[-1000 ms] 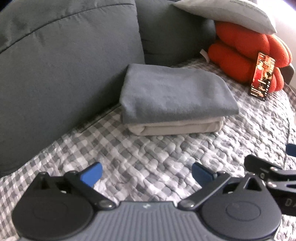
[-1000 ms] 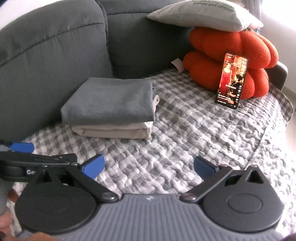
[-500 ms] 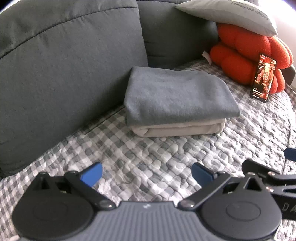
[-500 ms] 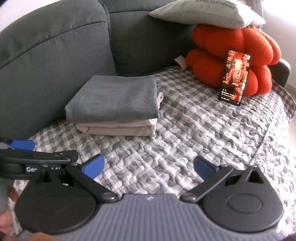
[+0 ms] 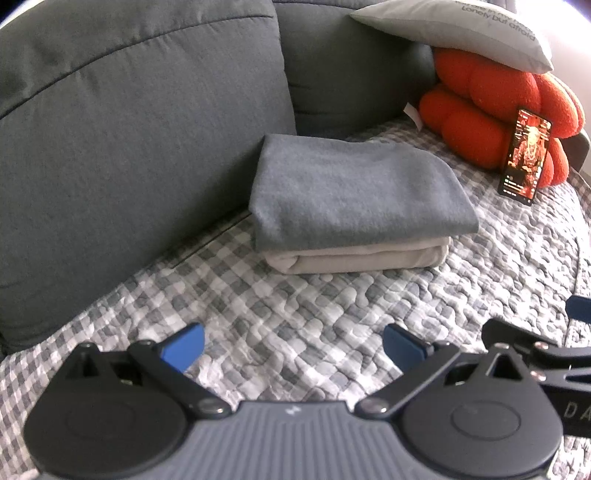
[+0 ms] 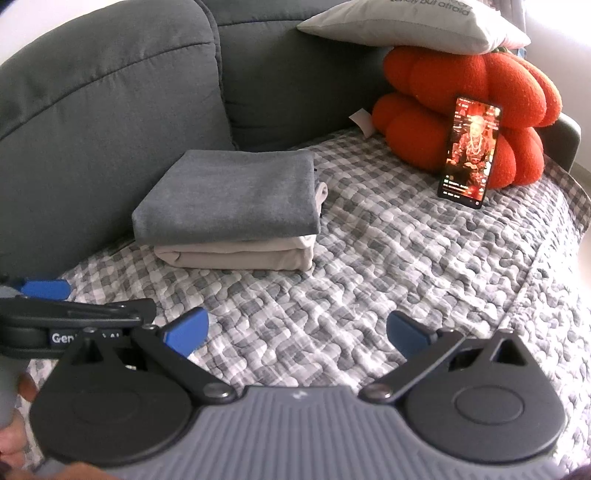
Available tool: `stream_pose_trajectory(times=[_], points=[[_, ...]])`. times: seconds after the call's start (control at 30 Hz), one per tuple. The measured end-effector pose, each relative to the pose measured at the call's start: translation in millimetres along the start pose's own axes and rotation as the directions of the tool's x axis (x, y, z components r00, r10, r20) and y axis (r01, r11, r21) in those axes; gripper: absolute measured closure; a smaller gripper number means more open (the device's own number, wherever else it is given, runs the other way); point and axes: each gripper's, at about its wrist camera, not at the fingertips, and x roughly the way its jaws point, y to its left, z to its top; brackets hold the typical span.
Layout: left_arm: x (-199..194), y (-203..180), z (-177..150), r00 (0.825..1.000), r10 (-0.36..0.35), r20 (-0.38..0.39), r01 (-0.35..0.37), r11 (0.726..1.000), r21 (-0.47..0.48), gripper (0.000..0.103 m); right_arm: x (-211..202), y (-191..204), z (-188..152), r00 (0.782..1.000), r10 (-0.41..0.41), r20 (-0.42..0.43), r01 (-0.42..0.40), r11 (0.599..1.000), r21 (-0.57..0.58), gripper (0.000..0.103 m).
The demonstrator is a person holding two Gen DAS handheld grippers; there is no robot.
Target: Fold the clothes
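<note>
A folded grey garment (image 5: 354, 192) lies on top of a folded beige garment (image 5: 354, 256) as a neat stack on the checked quilt (image 5: 332, 314), close to the sofa back. The stack also shows in the right wrist view, grey (image 6: 232, 195) over beige (image 6: 240, 254). My left gripper (image 5: 291, 347) is open and empty, above the quilt in front of the stack. My right gripper (image 6: 297, 330) is open and empty, in front and to the right of the stack. Each gripper shows at the edge of the other's view.
Dark grey sofa back cushions (image 5: 129, 129) rise behind the stack. Orange cushions (image 6: 461, 107) with a grey pillow (image 6: 410, 26) on top sit at the far right. A lit phone (image 6: 469, 151) leans against them. The quilt's edge (image 6: 535, 266) drops off at the right.
Both grippers have drawn back a little from the stack and shifted; the stack now sits slightly farther and more centred. Both grippers stay open and empty.
</note>
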Motion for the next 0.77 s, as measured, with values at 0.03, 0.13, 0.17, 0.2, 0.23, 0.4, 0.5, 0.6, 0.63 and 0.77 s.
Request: stream_pose_trajectory(times=[0.03, 0.13, 0.17, 0.2, 0.23, 0.4, 0.5, 0.6, 0.63, 0.77], points=[[0, 0, 0, 1.000, -0.001, 0.001, 0.001, 1.000, -0.001, 0.000, 0, 0, 0, 1.000, 0.000, 0.000, 0.000, 1.000, 0.000, 0.000], [-2, 0, 0, 1.000, 0.000, 0.003, 0.000, 1.000, -0.001, 0.000, -2, 0, 0, 1.000, -0.001, 0.002, 0.001, 1.000, -0.001, 0.000], [-2, 0, 0, 1.000, 0.000, 0.003, 0.000, 1.000, -0.001, 0.000, -2, 0, 0, 1.000, -0.001, 0.002, 0.001, 1.000, -0.001, 0.000], [-2, 0, 0, 1.000, 0.000, 0.004, 0.000, 1.000, -0.001, 0.000, -3, 0, 0, 1.000, -0.001, 0.002, 0.001, 1.000, -0.002, 0.000], [-3, 0, 0, 1.000, -0.001, 0.004, 0.001, 1.000, -0.002, 0.000, -3, 0, 0, 1.000, -0.001, 0.002, 0.001, 1.000, -0.002, 0.000], [-5, 0, -1, 1.000, 0.001, 0.007, -0.001, 1.000, -0.002, 0.000, -5, 1, 0, 1.000, -0.002, 0.003, 0.002, 1.000, -0.005, 0.000], [-6, -1, -1, 1.000, 0.003, 0.010, -0.003, 1.000, -0.002, 0.000, -6, 1, 0, 1.000, -0.004, 0.004, 0.004, 1.000, -0.007, 0.000], [-7, -1, -1, 1.000, 0.004, 0.012, -0.004, 1.000, -0.003, 0.000, -8, 2, 0, 1.000, -0.006, 0.007, 0.006, 1.000, -0.007, 0.000], [-8, 0, -1, 1.000, 0.003, 0.012, -0.003, 1.000, -0.005, 0.000, -8, 2, 0, 1.000, -0.007, 0.008, 0.007, 1.000, -0.008, 0.000], [-9, 0, -1, 1.000, 0.000, 0.015, 0.000, 1.000, -0.008, 0.000, -11, 3, 0, 1.000, -0.010, 0.011, 0.010, 1.000, -0.009, 0.000]])
